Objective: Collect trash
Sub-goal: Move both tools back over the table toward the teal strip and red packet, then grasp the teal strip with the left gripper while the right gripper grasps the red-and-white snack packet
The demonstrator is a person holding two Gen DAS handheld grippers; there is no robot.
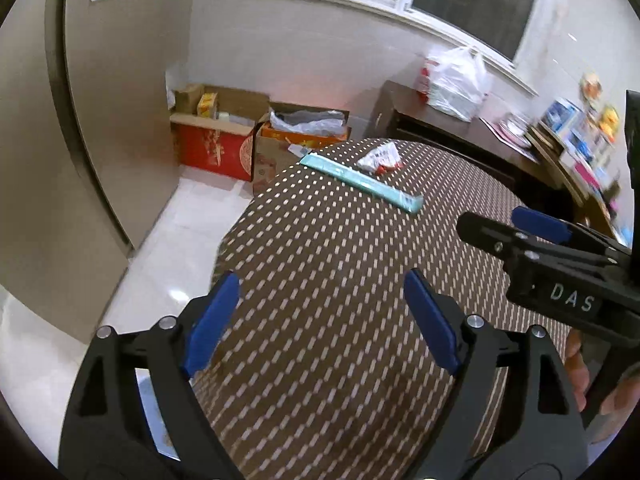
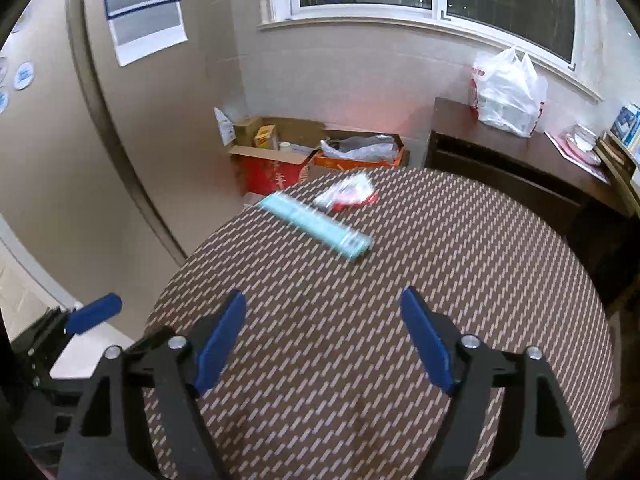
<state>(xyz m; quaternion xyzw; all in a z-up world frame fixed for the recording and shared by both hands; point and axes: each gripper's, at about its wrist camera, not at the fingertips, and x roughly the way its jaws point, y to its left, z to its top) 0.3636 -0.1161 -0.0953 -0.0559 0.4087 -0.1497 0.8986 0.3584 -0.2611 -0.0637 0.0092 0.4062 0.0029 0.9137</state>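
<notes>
A long teal box (image 1: 362,180) (image 2: 316,226) lies on the far part of a round table with a brown patterned cloth (image 1: 340,280) (image 2: 380,300). A crumpled white and red wrapper (image 1: 380,159) (image 2: 348,194) lies just beyond it near the far edge. My left gripper (image 1: 320,320) is open and empty over the near left side of the table. My right gripper (image 2: 324,332) is open and empty over the near middle; it also shows in the left wrist view (image 1: 516,228) at the right.
Open cardboard boxes (image 1: 224,136) (image 2: 280,160) with items stand on the white floor by the wall behind the table. A dark sideboard (image 1: 440,120) (image 2: 520,160) at the right carries a white plastic bag (image 1: 456,80) (image 2: 506,92) and books.
</notes>
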